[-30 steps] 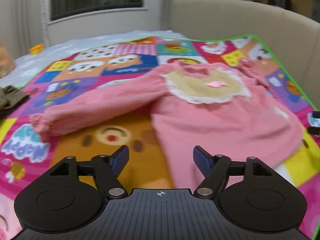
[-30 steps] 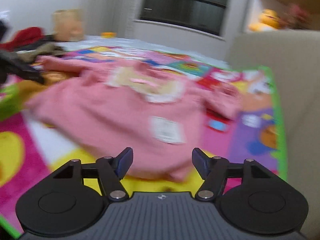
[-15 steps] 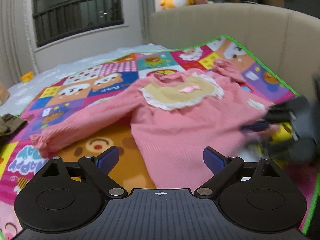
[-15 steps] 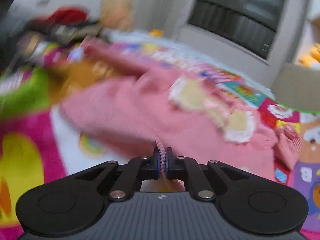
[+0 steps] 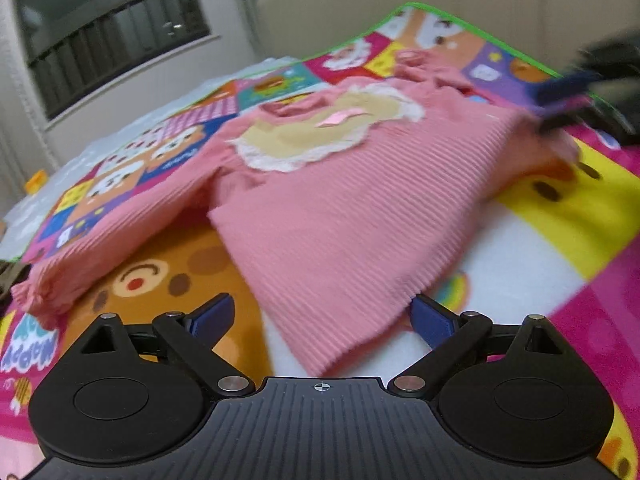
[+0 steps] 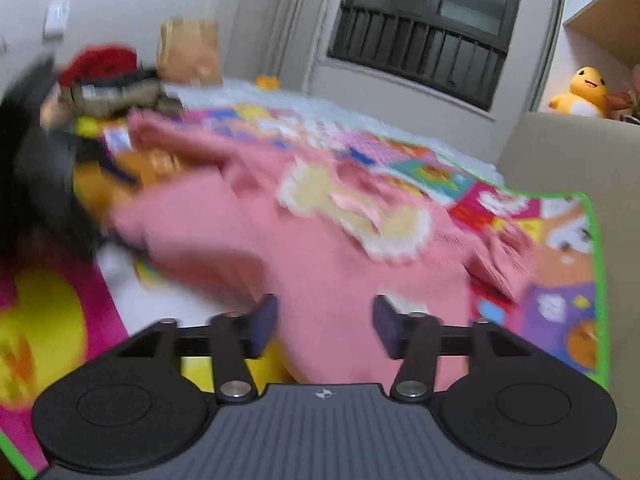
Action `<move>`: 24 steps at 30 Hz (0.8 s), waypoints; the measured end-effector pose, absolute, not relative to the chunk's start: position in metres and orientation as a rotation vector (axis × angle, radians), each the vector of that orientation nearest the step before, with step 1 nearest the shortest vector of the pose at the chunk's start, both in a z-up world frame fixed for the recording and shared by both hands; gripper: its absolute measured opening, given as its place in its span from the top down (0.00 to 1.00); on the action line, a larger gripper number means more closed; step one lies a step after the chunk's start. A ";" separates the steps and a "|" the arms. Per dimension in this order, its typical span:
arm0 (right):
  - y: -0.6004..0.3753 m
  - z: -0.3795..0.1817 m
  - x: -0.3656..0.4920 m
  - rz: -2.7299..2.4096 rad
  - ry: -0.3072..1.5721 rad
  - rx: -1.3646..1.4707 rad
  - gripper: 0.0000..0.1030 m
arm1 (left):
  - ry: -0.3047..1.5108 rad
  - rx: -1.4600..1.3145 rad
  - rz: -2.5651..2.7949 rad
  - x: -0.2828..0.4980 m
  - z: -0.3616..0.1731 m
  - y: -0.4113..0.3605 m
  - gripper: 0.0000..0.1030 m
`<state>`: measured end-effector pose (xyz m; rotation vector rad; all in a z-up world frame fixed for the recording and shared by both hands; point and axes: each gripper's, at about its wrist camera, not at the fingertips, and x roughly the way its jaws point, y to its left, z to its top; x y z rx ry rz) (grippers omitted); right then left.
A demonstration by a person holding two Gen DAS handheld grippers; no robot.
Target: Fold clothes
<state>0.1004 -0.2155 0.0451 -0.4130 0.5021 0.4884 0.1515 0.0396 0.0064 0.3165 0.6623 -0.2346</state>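
Note:
A pink ribbed child's sweater [image 5: 332,208] with a cream lace-edged bib lies face up on the cartoon play mat [image 5: 560,216]; one sleeve stretches out to the left. My left gripper [image 5: 322,318] is open, its fingers on either side of the near hem corner. In the right wrist view the sweater [image 6: 320,248] is blurred; my right gripper [image 6: 324,322] is open with the hem between its fingers. The right gripper shows blurred at the far right hem in the left wrist view [image 5: 568,104].
A beige padded headboard [image 5: 480,4] runs behind the mat. A pile of dark and red clothes [image 6: 108,80] and a paper bag [image 6: 190,54] lie at the far left. A yellow plush toy [image 6: 580,90] sits on the ledge.
My right gripper, shut on the hem half a second ago, has opened. My left gripper has moved closer to the sweater's near hem corner and stayed open.

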 end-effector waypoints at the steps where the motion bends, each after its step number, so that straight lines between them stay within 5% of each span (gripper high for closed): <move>1: -0.219 0.038 0.096 0.478 0.521 -0.439 0.44 | 0.658 0.300 -0.211 0.154 0.007 0.044 0.05; 10: -0.203 0.003 0.098 0.431 0.481 -0.584 0.25 | 0.640 0.169 -0.068 0.177 0.021 0.070 0.08; 11: -0.201 0.004 0.105 0.410 0.467 -0.582 0.30 | 0.640 0.172 -0.070 0.177 0.023 0.071 0.08; 14: -0.204 0.019 0.132 0.367 0.461 -0.514 0.79 | 0.671 0.213 -0.123 0.171 0.019 0.065 0.08; 15: -0.207 0.029 0.138 0.352 0.436 -0.497 0.83 | 0.669 0.250 -0.131 0.170 0.018 0.063 0.08; 22: -0.235 0.109 0.149 0.240 0.229 -0.432 0.82 | 0.465 0.327 0.036 0.167 0.077 0.090 0.07; 24: -0.240 0.107 0.150 0.222 0.234 -0.435 0.68 | 0.425 0.311 0.066 0.163 0.091 0.098 0.06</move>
